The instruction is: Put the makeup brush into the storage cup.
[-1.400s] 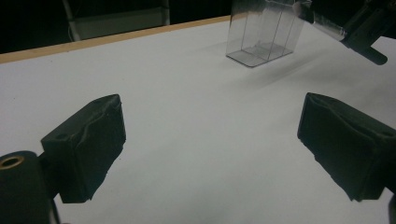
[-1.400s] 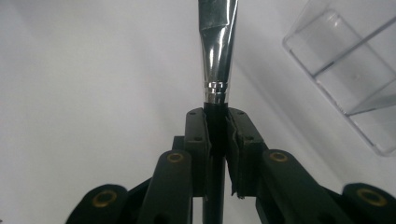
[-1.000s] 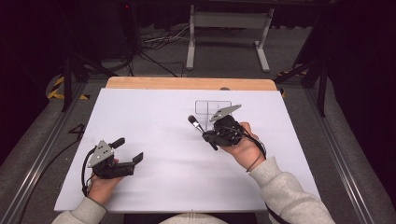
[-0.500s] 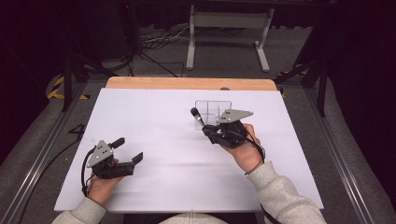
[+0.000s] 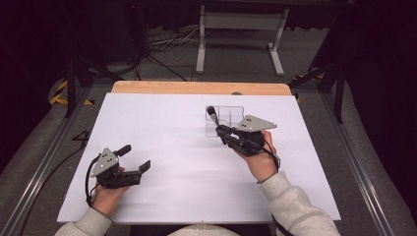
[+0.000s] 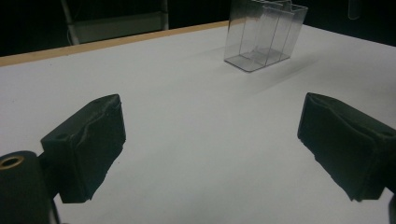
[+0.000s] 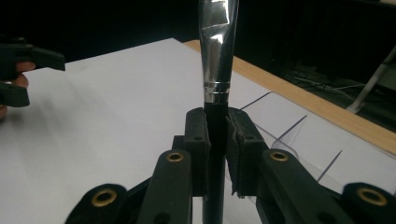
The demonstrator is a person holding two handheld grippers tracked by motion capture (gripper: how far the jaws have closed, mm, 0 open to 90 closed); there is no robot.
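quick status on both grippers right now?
Left gripper: open, empty, low over the white table.
Right gripper: shut on the black-handled makeup brush with silver ferrule, beside the clear plastic divided organizer box.

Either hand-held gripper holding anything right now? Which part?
The right hand-held gripper is shut on a makeup brush, clamping its black handle just below the silver ferrule. The left hand-held gripper is open, holding nothing.
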